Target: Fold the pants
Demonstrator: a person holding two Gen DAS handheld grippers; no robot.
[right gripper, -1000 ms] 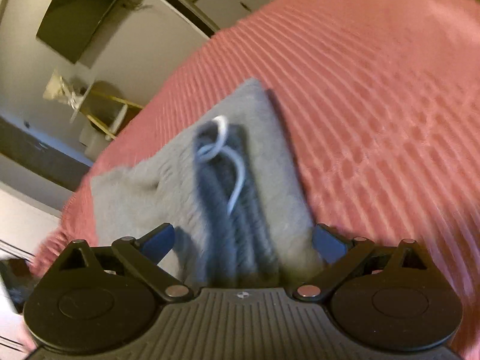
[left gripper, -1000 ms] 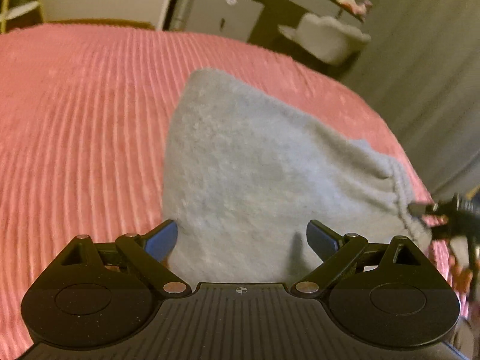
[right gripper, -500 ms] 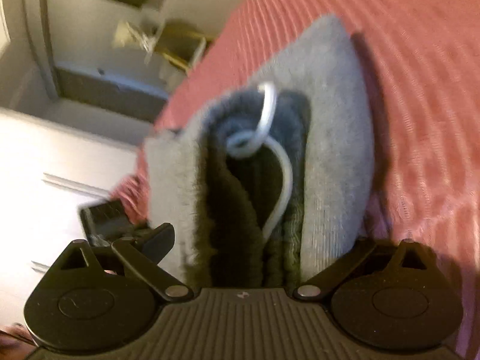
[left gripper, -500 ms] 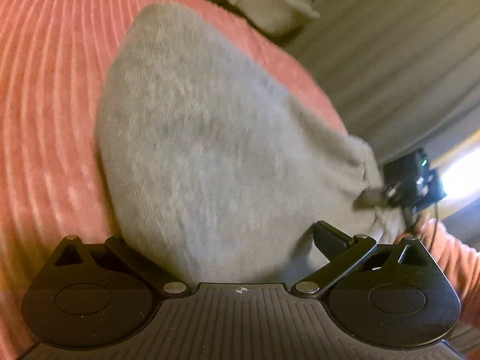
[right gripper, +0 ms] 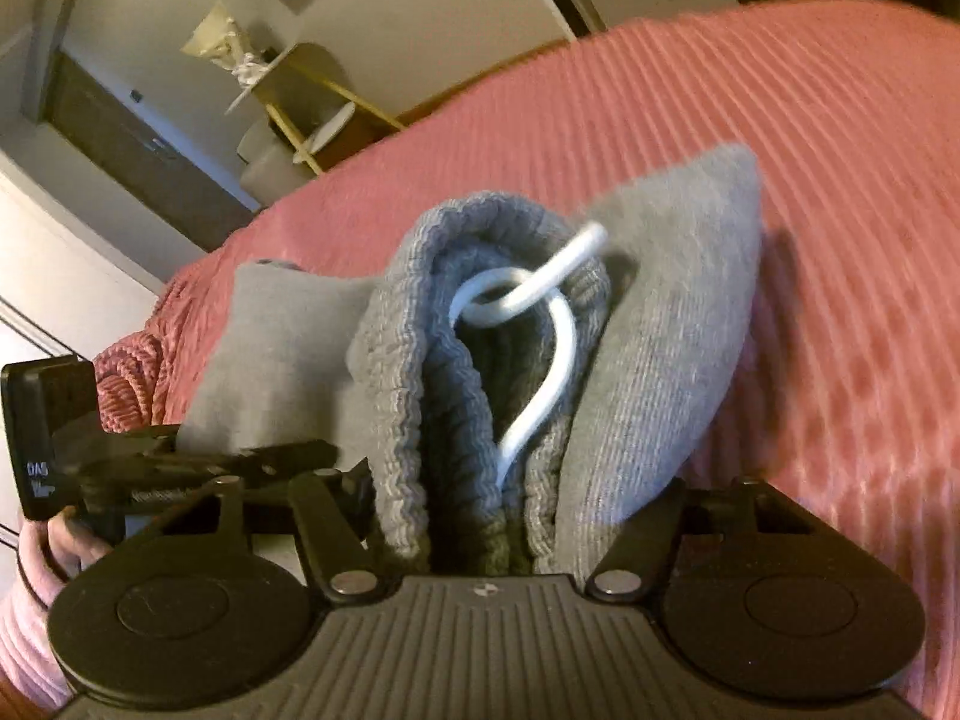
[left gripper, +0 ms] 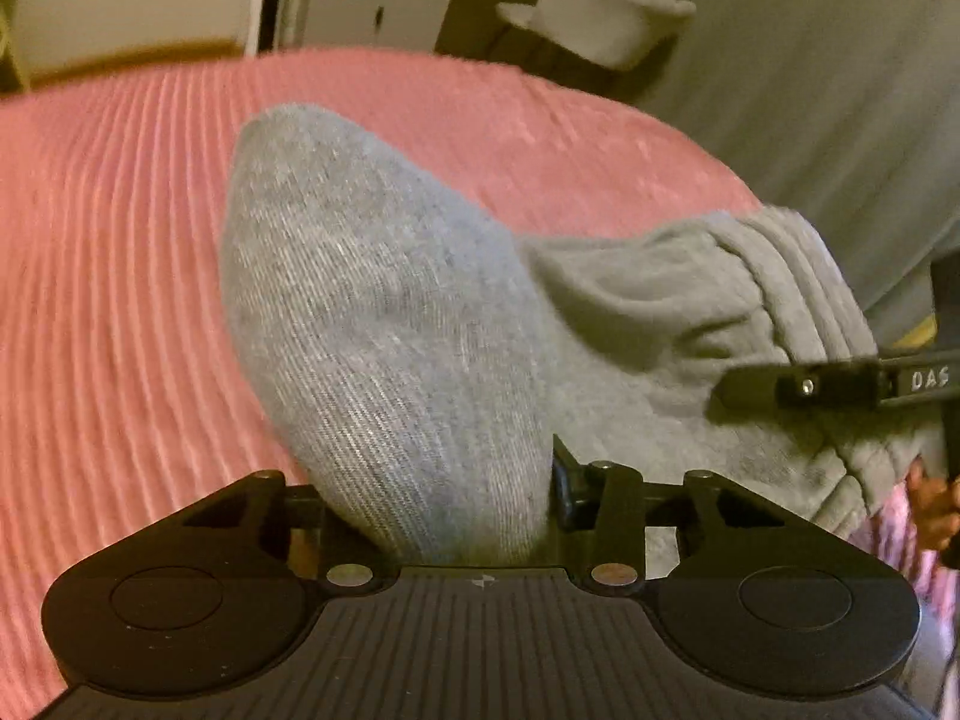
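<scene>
The grey pants lie folded on the pink ribbed bedspread. My left gripper is shut on a bunched edge of the grey fabric, which rises between its jaws. My right gripper is shut on the ribbed waistband end, where a white drawstring loops out. The right gripper shows in the left wrist view at the waistband. The left gripper shows at the left of the right wrist view.
The bedspread stretches to the left and behind the pants. Beyond the bed stand a dark desk with a white chair, a grey curtain and a cabinet. A hand in a pink sleeve holds the left gripper.
Both grippers have closed on the pants: the left on the fabric edge, the right on the waistband. The fabric has lifted and bunched between the jaws.
</scene>
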